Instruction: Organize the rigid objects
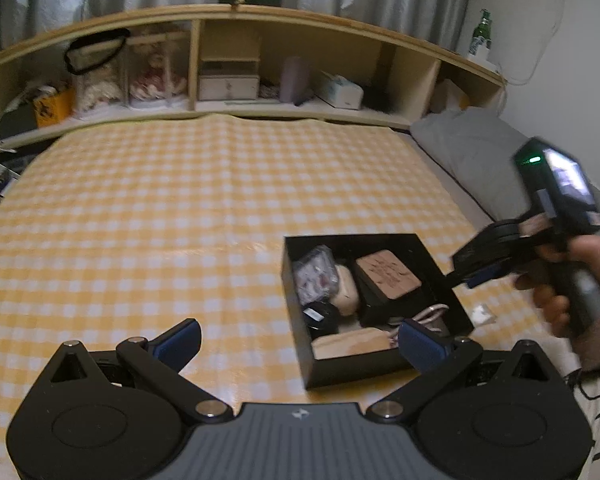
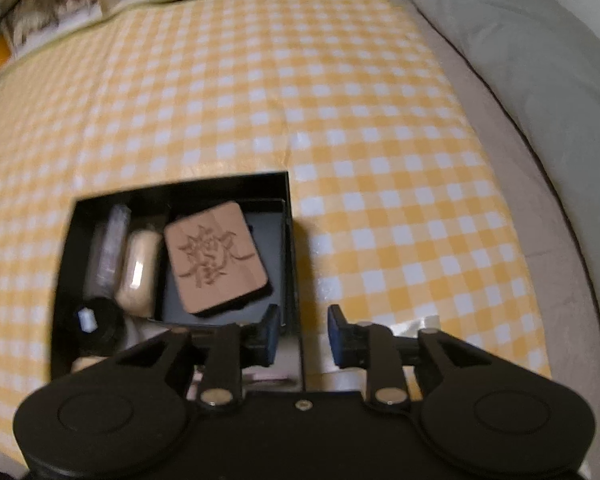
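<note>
Lay on the yellow-checked cloth [image 1: 140,208] covering the bed: one black box [image 1: 300,344], open-topped, toward the near right of the cloth. Sat just ahead of and right of the left tongs [image 1: 300,340], whose right finger [image 1: 420,344] overlapped the box's near corner while the left finger [image 1: 180,340] stood over bare cloth. Spread wide, those tongs, holding nothing.

Hovered at the box's right wall: the right tongs [image 2: 300,336], parted by a moderate gap, gripping nothing, the wall's edge running between the two pads in the right wrist view. Seen from the left wrist view as well, the right tongs [image 1: 476,264] blurred, near the box's far right edge, carried by one hand [image 1: 572,292].

Counted inside the box: one wooden coaster [image 2: 216,256] with an engraved pattern, resting on one dark flat case [image 2: 268,224] in the right half; one beige rounded item [image 2: 138,276] left of it; one clear wrapped packet [image 2: 110,244] further left against the wall; one small black round thing [image 2: 96,324] with a white label at the near left; one light wooden piece [image 1: 352,344] at the near edge; one pale cable [image 1: 432,314] beside it.

Beyond the cloth: one grey pillow [image 2: 532,64] at the right, one wooden shelf [image 1: 228,64] behind the bed, one green bottle [image 1: 482,34] on top of it. One small clear scrap [image 1: 482,314] on the cloth right of the box.
</note>
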`<action>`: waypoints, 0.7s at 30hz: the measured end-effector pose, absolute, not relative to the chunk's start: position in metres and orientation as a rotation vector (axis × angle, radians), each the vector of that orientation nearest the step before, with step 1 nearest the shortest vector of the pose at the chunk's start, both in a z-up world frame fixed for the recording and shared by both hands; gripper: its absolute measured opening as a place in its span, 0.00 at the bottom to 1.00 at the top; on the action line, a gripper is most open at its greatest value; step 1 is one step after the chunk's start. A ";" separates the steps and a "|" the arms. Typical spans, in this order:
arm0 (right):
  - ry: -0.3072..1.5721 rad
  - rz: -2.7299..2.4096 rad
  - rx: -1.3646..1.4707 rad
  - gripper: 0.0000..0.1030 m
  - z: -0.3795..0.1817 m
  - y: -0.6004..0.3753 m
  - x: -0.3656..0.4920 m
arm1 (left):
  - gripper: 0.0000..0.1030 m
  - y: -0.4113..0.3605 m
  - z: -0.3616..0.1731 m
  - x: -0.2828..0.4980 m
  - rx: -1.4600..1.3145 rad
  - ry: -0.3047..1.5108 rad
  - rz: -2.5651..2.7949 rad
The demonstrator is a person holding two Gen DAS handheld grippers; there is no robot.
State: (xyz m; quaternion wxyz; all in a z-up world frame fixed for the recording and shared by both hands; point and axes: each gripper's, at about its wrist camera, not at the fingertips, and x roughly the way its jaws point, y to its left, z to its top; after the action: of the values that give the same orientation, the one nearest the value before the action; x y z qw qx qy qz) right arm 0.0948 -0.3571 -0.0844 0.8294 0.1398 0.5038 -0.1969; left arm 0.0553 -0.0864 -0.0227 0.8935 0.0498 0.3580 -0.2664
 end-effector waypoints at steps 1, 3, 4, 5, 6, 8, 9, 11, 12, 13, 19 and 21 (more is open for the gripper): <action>1.056 -0.416 0.291 0.33 -0.078 -0.354 0.090 | 1.00 -0.085 -0.021 0.055 0.104 0.737 -0.546; 1.010 -0.414 0.288 0.39 -0.063 -0.347 0.074 | 1.00 -0.082 -0.018 0.056 0.100 0.727 -0.540; 0.986 -0.417 0.295 0.43 -0.055 -0.344 0.064 | 1.00 -0.081 -0.017 0.056 0.097 0.722 -0.537; 0.965 -0.419 0.304 0.44 -0.048 -0.342 0.056 | 1.00 -0.080 -0.016 0.055 0.095 0.717 -0.535; 0.935 -0.420 0.316 0.49 -0.039 -0.339 0.045 | 1.00 -0.080 -0.015 0.054 0.093 0.713 -0.533; 0.873 -0.428 0.326 0.56 -0.024 -0.332 0.023 | 1.00 -0.079 -0.012 0.053 0.092 0.703 -0.533; 0.847 -0.438 0.323 0.59 -0.019 -0.327 0.013 | 1.00 -0.078 -0.011 0.052 0.090 0.699 -0.533; 0.813 -0.442 0.304 0.66 -0.009 -0.313 -0.006 | 1.00 -0.076 -0.009 0.050 0.085 0.690 -0.536; 0.800 -0.437 0.299 0.72 -0.006 -0.307 -0.015 | 1.00 -0.075 -0.007 0.049 0.082 0.685 -0.536; 0.790 -0.420 0.291 0.76 -0.003 -0.302 -0.024 | 1.00 -0.075 -0.007 0.048 0.079 0.680 -0.535; 0.675 -0.447 0.231 0.92 0.012 -0.271 -0.065 | 1.00 -0.069 -0.004 0.041 0.071 0.663 -0.519; 0.651 -0.469 0.211 0.97 0.014 -0.265 -0.076 | 1.00 -0.065 -0.004 0.039 0.064 0.659 -0.517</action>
State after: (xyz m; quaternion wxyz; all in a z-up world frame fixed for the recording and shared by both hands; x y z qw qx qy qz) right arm -0.0759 -0.2652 0.0141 0.9151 0.1026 0.3164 -0.2279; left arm 0.0387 -0.0654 -0.0041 0.9131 0.0313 0.3200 -0.2509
